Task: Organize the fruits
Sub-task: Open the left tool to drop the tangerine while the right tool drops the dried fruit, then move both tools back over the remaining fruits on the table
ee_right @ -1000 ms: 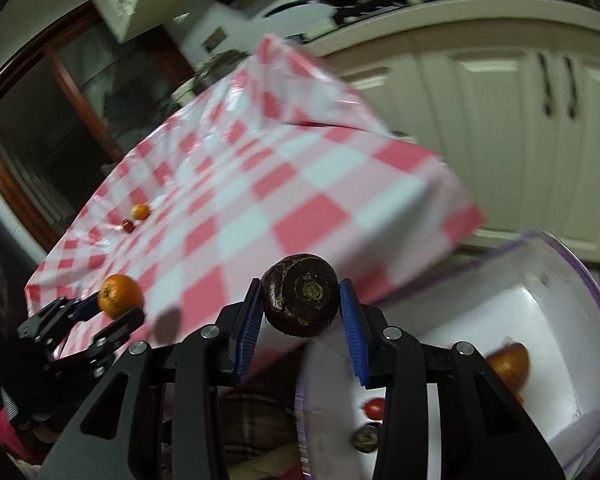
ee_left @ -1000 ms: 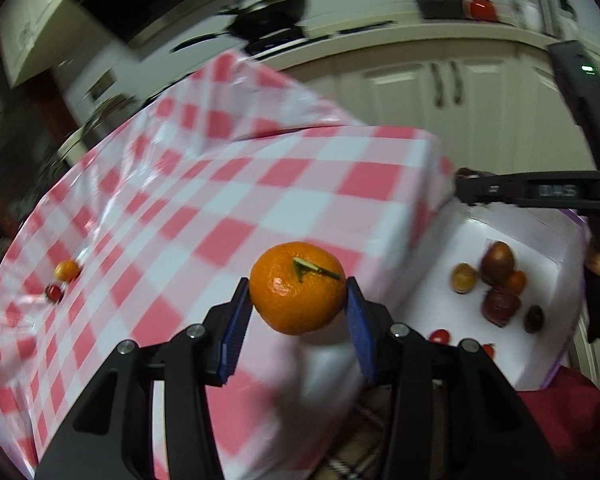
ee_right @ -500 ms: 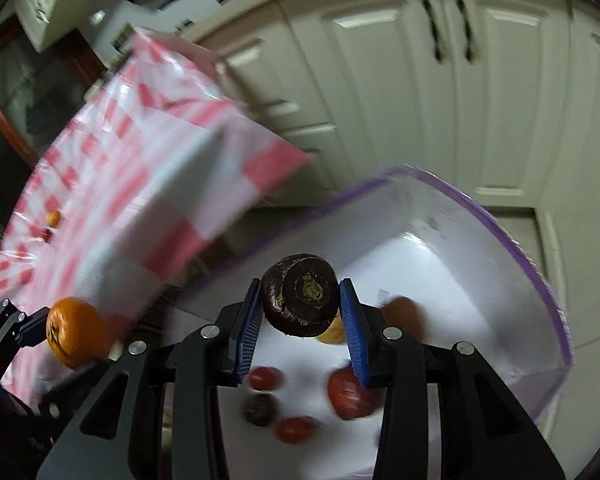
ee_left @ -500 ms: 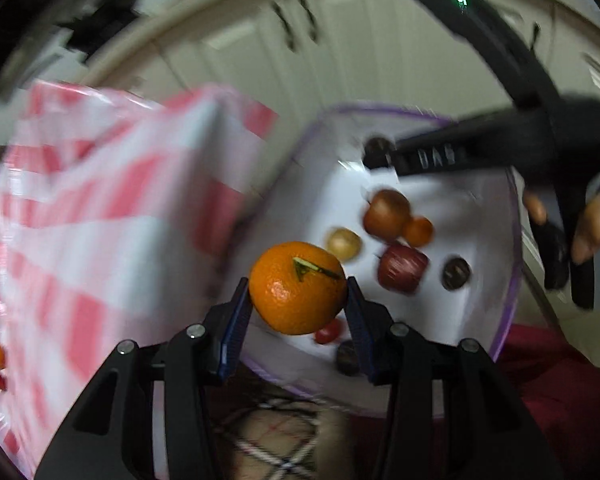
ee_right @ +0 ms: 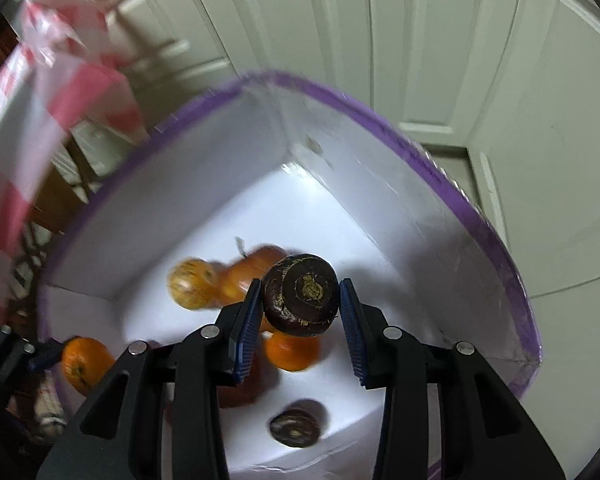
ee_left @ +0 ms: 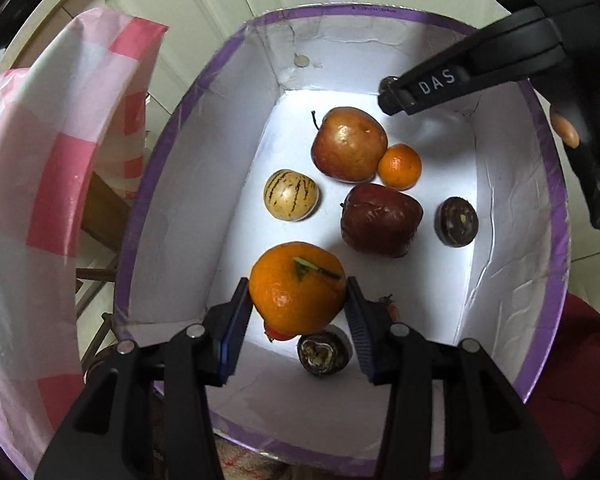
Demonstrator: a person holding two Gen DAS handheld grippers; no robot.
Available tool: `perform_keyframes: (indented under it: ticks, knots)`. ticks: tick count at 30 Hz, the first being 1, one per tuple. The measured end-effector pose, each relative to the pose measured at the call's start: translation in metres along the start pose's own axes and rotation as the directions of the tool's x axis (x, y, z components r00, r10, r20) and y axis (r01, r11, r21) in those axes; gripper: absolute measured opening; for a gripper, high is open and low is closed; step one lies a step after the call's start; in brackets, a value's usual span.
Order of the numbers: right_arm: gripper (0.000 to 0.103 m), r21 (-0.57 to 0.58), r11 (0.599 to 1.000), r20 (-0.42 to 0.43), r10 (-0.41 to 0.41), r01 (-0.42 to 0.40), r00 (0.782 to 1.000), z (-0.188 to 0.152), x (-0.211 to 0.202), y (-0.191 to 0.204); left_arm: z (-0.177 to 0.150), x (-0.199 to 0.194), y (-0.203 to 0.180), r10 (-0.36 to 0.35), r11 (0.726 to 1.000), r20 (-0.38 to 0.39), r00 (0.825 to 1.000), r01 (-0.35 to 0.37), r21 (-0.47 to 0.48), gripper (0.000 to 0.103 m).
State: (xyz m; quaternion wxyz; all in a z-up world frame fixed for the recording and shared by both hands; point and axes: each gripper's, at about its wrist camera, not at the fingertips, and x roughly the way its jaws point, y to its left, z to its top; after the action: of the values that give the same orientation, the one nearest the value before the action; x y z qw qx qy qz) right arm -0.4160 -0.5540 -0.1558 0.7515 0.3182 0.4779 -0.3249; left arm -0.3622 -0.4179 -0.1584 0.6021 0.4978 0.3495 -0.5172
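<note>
A: Over the purple-rimmed box [ee_left: 548,216], both grippers hang above its open white interior. My left gripper [ee_left: 298,312] has its fingers [ee_left: 234,322] closed on the big mandarin [ee_left: 298,286], stem facing the camera.

B: And the right?

A: Right gripper [ee_right: 300,312] is clamped on a dark passion fruit [ee_right: 300,294], blue pads pressing both sides. In the left wrist view I see its black body reaching in over the far right rim.

B: What's already in the box?

A: On the floor of the box: a yellow-red apple [ee_left: 348,144] touching a small mandarin [ee_left: 400,166], a striped pale melon-like fruit [ee_left: 291,195] to their left, a dark red apple [ee_left: 380,220] just below them, and a passion fruit [ee_left: 456,222] near the right wall. Under the held mandarin there's another passion fruit [ee_left: 324,354] and something small and red [ee_left: 276,334], partly hidden.

B: Table?

A: The pink-checked cloth [ee_left: 52,152] hangs just left of the box. White cabinet doors [ee_right: 420,40] behind. The right wrist view is blurred, so fruit detail there is poor.
</note>
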Motion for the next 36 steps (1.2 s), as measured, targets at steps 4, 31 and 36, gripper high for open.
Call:
perform_keyframes:
  ticks: [4,31,36]
  knots:
    - [0.039,0.000,0.999,-0.054,-0.037,0.037,0.998,-0.005,0.010,-0.011,0.000,-0.003,-0.001,-0.005,1.000,0.017,1.000,0.005,0.006,0.052]
    - [0.081,-0.202,0.978,0.137,-0.019,0.047,0.990,0.020,-0.094,0.080,-0.054,-0.165,0.083,0.350,0.925,0.375,0.858,-0.254,-0.283,0.095]
    - [0.085,-0.301,0.953,0.167,0.033,0.020,0.985,0.019,-0.114,0.131,-0.097,-0.194,0.143,0.460,0.837,0.343,0.819,-0.272,-0.475,0.095]
